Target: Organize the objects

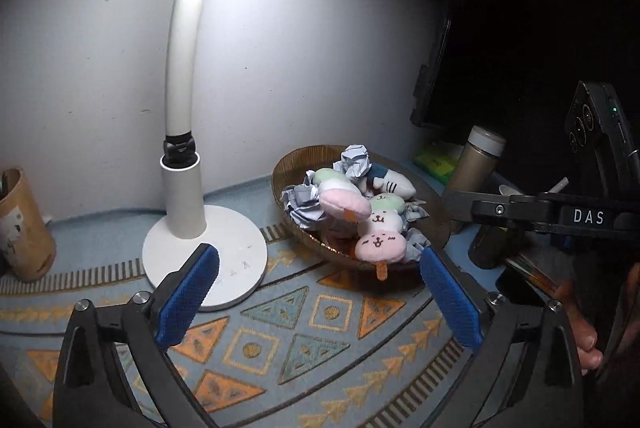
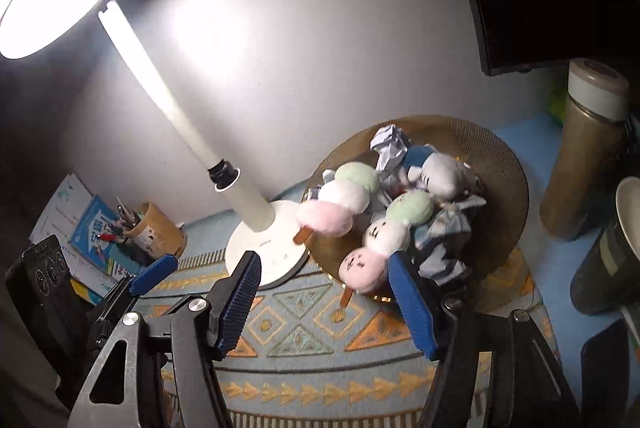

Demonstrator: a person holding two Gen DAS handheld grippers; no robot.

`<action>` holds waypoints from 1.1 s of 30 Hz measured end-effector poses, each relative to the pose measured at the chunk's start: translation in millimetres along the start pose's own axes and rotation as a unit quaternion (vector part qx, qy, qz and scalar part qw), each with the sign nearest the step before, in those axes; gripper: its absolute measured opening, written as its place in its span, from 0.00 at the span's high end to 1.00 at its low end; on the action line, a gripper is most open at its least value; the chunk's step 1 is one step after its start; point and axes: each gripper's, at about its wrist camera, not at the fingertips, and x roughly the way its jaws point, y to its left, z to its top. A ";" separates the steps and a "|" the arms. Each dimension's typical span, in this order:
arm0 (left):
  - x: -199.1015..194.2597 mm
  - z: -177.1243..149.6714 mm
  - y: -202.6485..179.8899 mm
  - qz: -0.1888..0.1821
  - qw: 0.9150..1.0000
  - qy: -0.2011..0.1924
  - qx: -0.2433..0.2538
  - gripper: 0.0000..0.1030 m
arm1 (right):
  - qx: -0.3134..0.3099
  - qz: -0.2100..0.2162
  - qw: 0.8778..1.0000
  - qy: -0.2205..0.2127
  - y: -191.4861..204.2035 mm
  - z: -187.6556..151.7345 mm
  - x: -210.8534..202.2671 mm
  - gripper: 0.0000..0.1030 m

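Grippers are both hovering empty over the patterned mat (image 1: 304,340) on the bench: the left gripper (image 1: 320,298) is standing wide open with its blue pads (image 1: 188,294) apart, and the right gripper (image 2: 324,302) is standing partly open, nothing between its pads. Just beyond them, the brown bowl (image 1: 288,168) is sitting beside the white lamp base (image 1: 240,248), holding two plush dango skewers (image 1: 380,232), a plush shark (image 1: 394,184) and crumpled paper balls (image 1: 356,160). Farther right, a tan flask (image 2: 580,156) is standing upright near the wall.
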 end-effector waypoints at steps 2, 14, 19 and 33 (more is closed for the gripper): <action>-25.7 -24.4 1.0 0.021 1.000 0.007 0.002 0.01 | 0.002 -0.006 1.000 0.011 10.6 -26.5 -4.8 0.31; -94.0 -133.2 75.0 0.236 0.967 0.080 -0.048 0.01 | -0.061 -0.086 0.989 0.104 50.2 -140.5 95.1 0.15; -73.6 -136.9 90.7 0.263 0.958 0.092 -0.073 0.01 | -0.083 -0.110 0.986 0.097 58.3 -139.1 110.0 0.15; -22.7 -139.2 109.6 0.276 0.937 0.150 -0.153 0.01 | -0.171 -0.135 0.972 0.093 67.6 -134.1 133.5 0.12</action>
